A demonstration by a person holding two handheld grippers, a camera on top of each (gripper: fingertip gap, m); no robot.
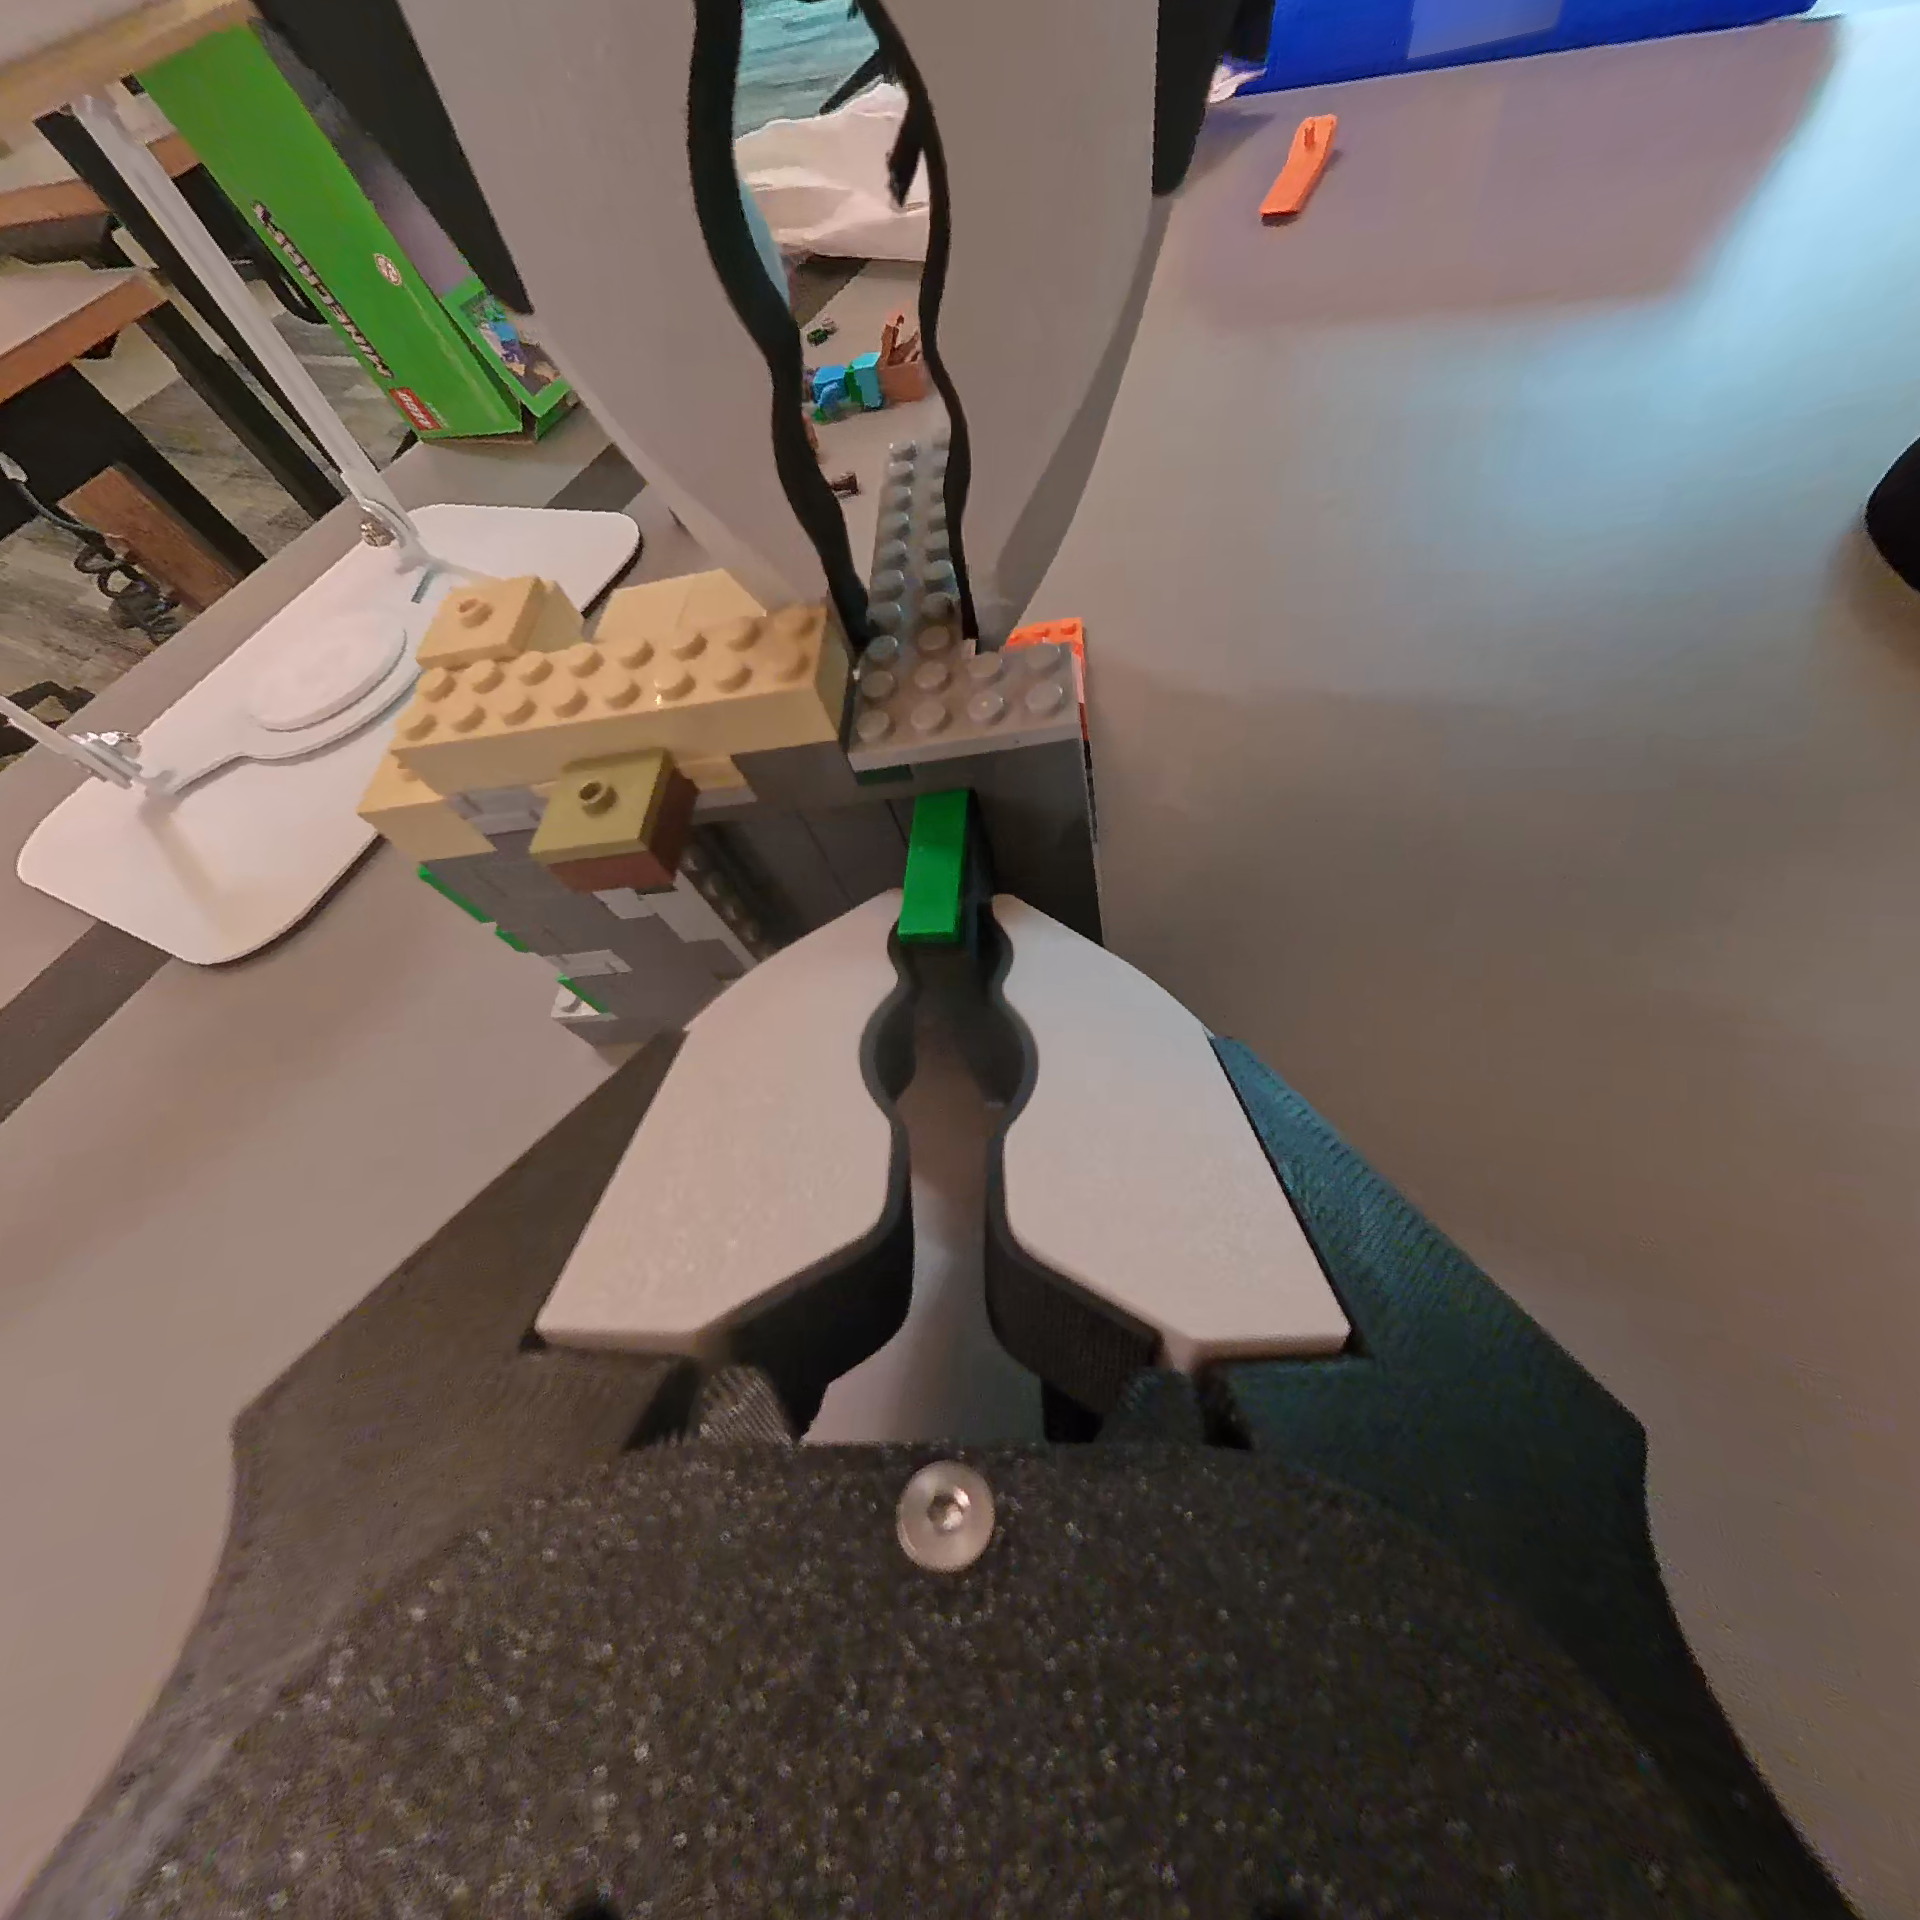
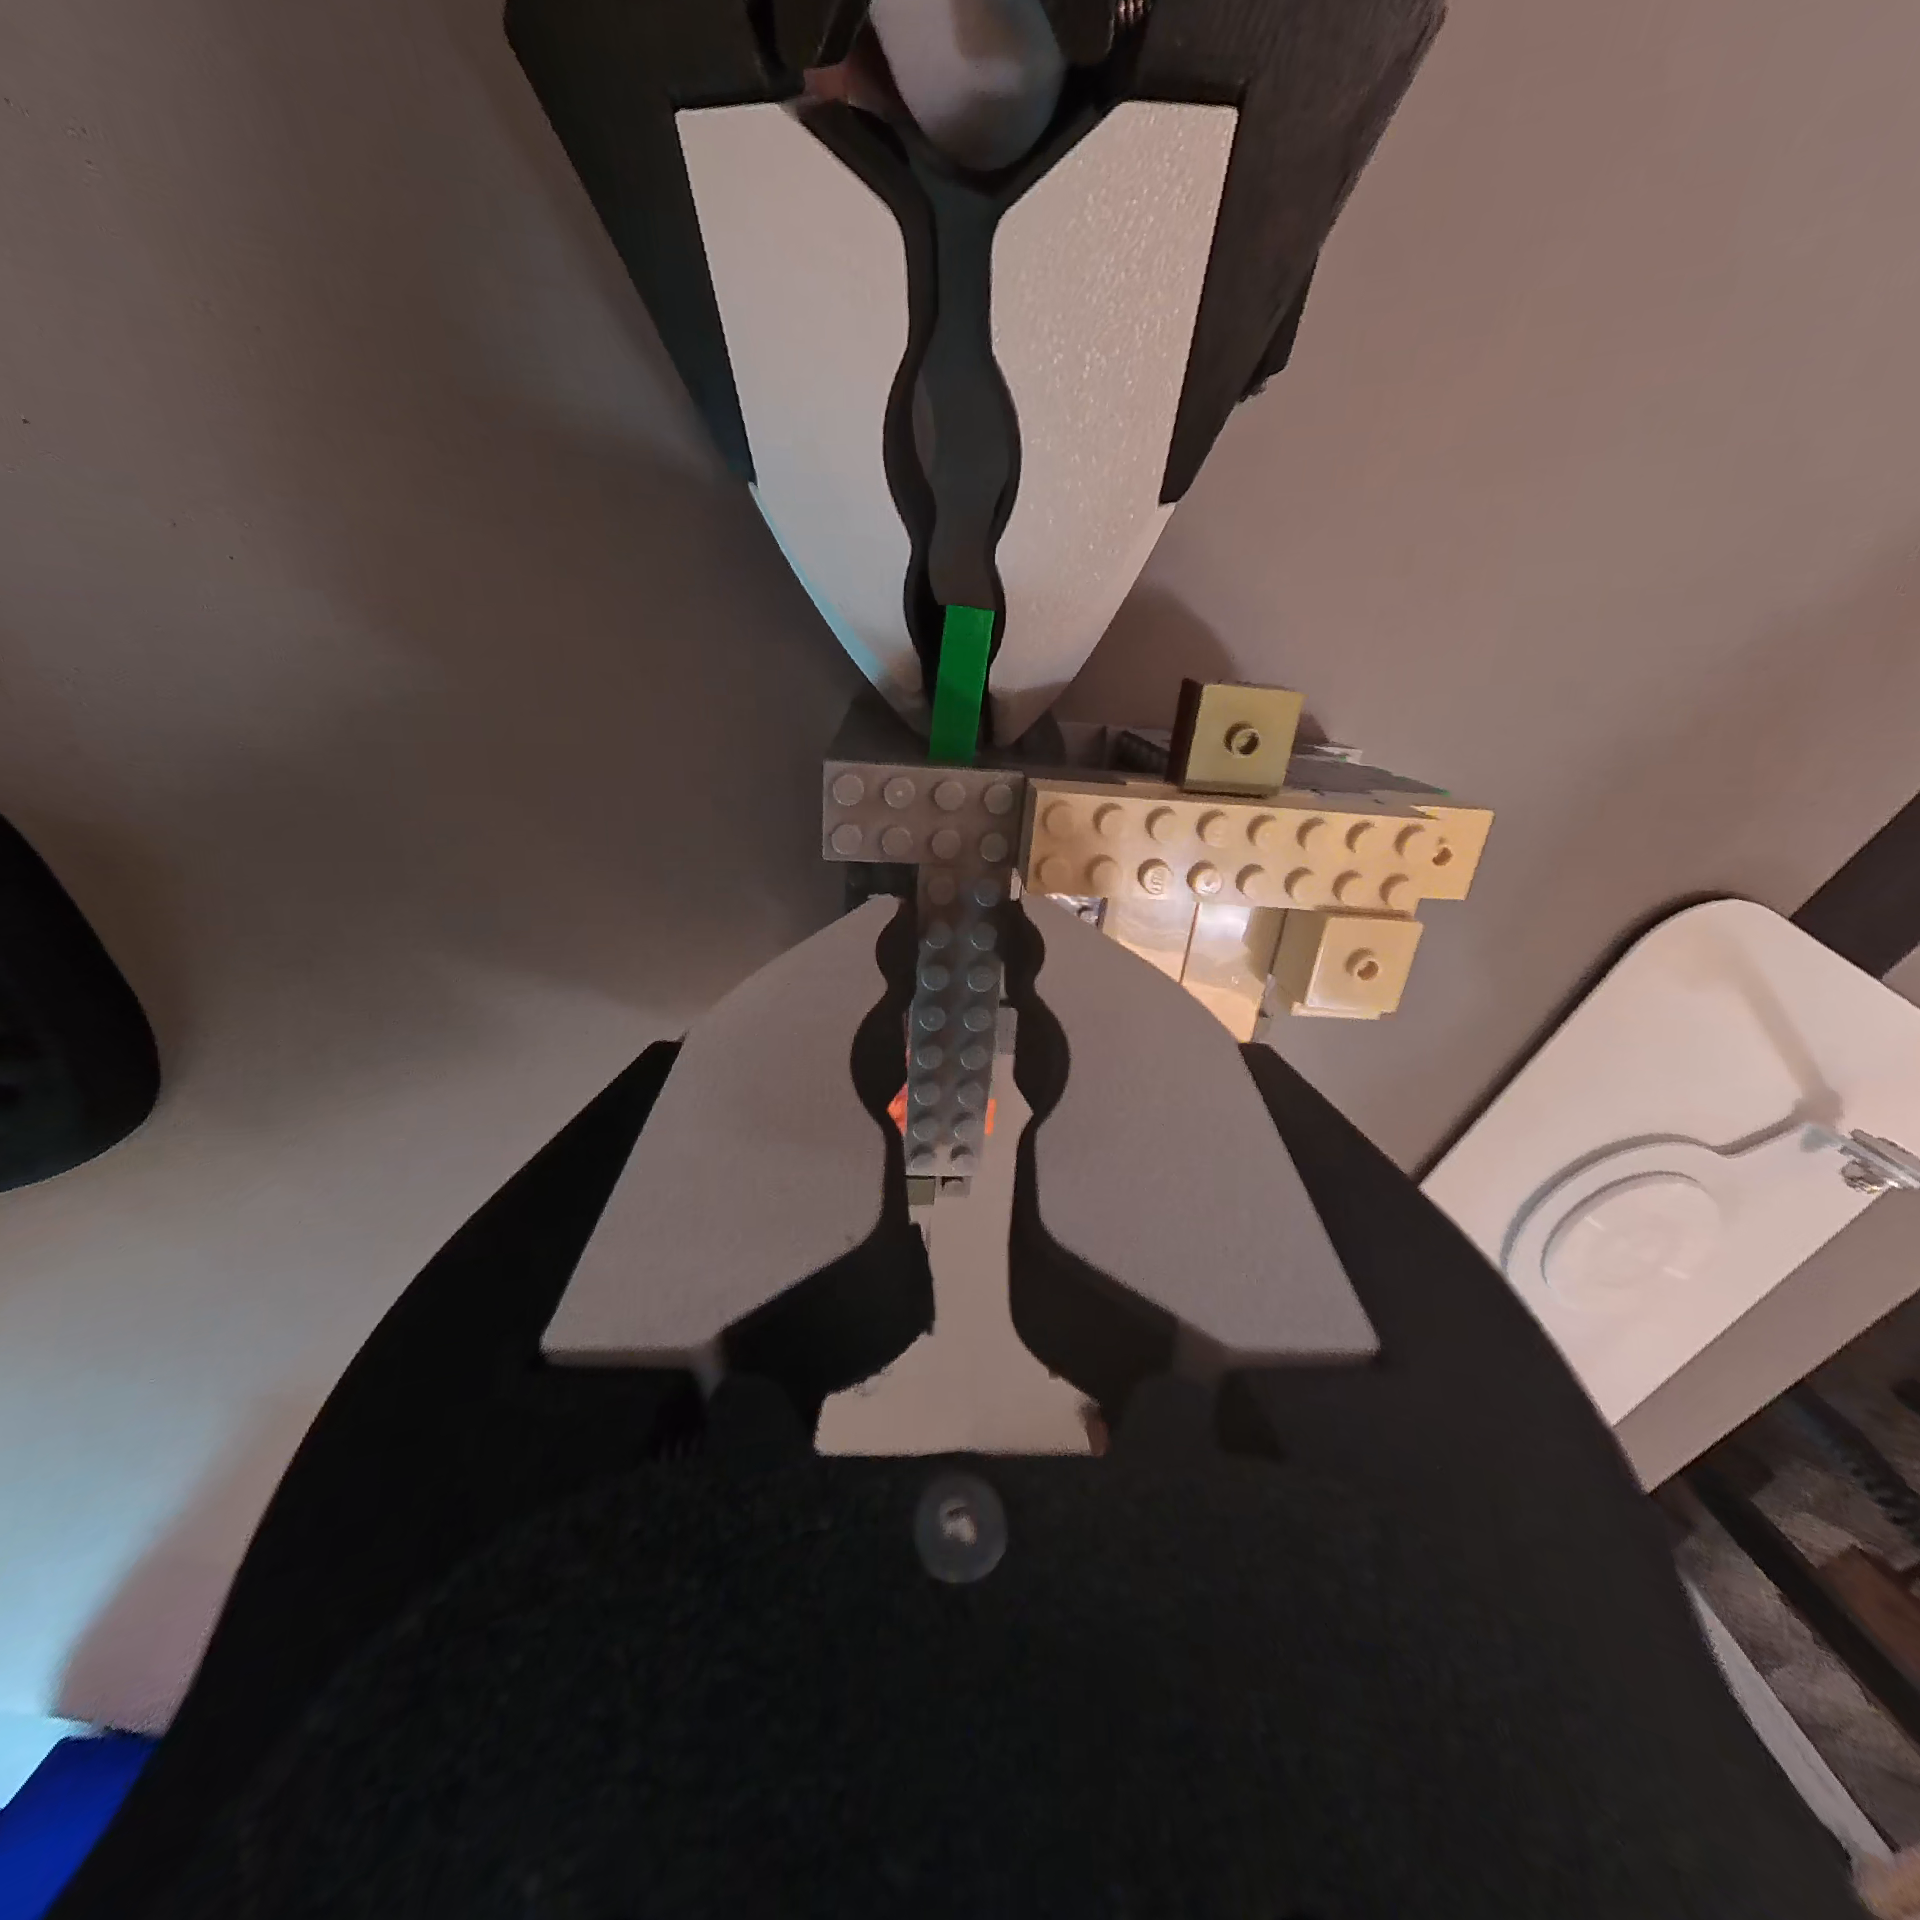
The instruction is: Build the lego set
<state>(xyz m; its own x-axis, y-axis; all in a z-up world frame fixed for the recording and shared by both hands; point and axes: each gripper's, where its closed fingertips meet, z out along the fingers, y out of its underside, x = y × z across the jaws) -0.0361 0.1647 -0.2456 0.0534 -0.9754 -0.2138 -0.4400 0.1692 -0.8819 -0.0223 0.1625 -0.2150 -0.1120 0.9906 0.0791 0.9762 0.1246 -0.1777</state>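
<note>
Grey and tan bricks form the lego model (image 1: 665,790), which stands on the desk (image 1: 1455,935) and serves as the reference for all positions below.

Left of the model: a white stand base (image 1: 260,748), with a green box (image 1: 343,249) beyond it.

At the model's near right corner: the left claw (image 1: 940,935) is nearly closed, its fingertips pinching a thin green plate (image 1: 935,873) held on edge beneath the grey studded corner plate (image 1: 966,696).

Above and behind that corner: the right claw (image 2: 961,1039) is narrowed around a long grey studded plate (image 2: 956,1029), which lies over the grey corner plate; contact between the pads and the plate's sides looks likely but cannot be confirmed.

Right of the model, well apart: an orange brick separator (image 1: 1299,166).

Procedure, as judged:
1. Brace the model with one claw while the other seats its part.
2. Align studs squarely before pressing.
3. Press straight, without twisting, since the tall model could tip.
4. Release only after the part sits flush.
</note>
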